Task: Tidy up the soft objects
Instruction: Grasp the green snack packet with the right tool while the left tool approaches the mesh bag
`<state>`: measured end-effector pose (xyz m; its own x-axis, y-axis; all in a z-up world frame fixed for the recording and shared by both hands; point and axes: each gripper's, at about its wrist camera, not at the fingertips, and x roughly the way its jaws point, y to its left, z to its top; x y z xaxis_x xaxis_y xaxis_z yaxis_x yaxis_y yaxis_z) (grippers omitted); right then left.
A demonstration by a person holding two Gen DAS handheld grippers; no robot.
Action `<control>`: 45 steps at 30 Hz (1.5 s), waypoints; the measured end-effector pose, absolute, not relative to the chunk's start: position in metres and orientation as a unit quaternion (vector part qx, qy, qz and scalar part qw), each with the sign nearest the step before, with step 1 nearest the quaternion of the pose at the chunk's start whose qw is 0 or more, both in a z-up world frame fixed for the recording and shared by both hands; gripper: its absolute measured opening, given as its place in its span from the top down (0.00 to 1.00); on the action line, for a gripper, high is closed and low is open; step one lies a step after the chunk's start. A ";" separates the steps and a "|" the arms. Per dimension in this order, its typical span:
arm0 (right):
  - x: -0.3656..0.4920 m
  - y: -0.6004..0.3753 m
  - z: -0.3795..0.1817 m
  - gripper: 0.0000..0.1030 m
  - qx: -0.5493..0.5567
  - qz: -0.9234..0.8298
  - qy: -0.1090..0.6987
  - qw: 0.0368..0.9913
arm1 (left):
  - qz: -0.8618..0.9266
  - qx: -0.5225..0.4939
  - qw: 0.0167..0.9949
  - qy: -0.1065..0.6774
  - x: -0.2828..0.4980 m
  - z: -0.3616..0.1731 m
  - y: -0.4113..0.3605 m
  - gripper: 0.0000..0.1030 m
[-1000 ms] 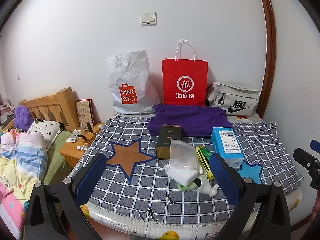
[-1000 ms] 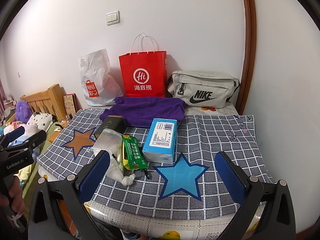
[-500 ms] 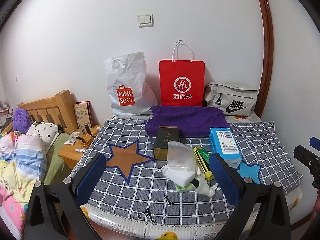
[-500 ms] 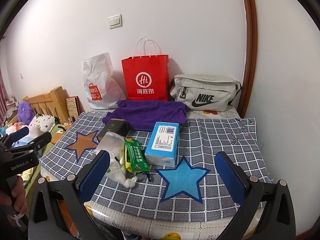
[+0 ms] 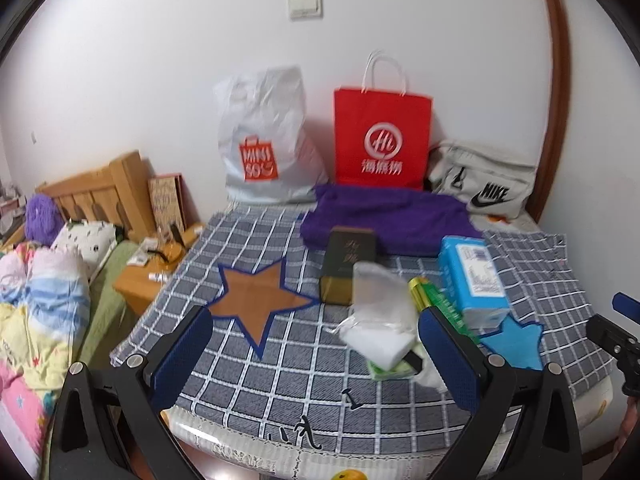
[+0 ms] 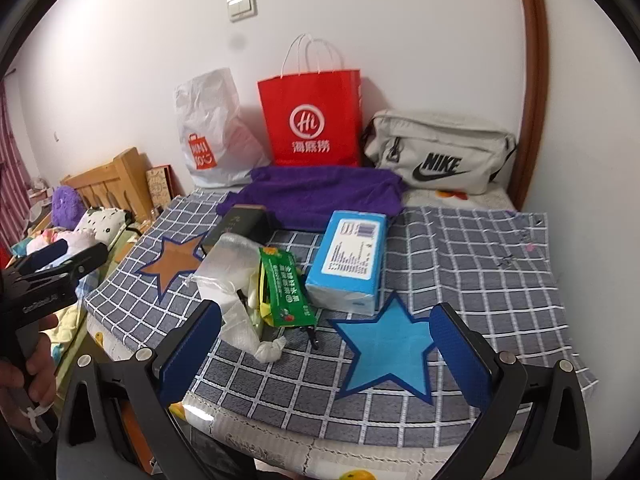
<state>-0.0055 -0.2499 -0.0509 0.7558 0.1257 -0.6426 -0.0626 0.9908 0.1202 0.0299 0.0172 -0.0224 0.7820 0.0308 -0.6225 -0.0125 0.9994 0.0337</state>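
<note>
Both grippers hang short of the bed's clutter, fingers wide apart and empty.

The purple towel (image 6: 320, 196) lies at the back, below the red "Hi" bag (image 6: 314, 120), the NIKE pouch (image 6: 436, 158) and the Miniso bag (image 6: 210, 136); nearer, the thin plastic bag (image 6: 232, 264) could drag its neighbours if snagged.

fuzzy purple towel (image 6: 320, 196), glossy red paper bag (image 6: 312, 120)
</note>
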 end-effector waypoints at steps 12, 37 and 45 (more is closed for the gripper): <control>0.056 -0.230 -0.103 0.24 0.052 0.126 0.389 0.911 | 0.013 -0.006 0.921 0.388 0.074 -0.084 0.033 0.00; 0.138 -0.211 -0.190 0.58 0.107 0.214 0.482 0.843 | -0.022 -0.034 0.899 0.437 0.119 -0.134 0.035 0.00; 0.131 -0.216 -0.183 0.61 0.102 0.232 0.464 0.849 | -0.018 -0.028 0.896 0.443 0.121 -0.138 0.031 0.00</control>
<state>0.1309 -0.2158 -0.1825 0.4620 0.4883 -0.7404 -0.2992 0.8717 0.3882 0.1214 0.0313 -0.1379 0.6066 -0.0570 -0.7929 0.0069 0.9978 -0.0665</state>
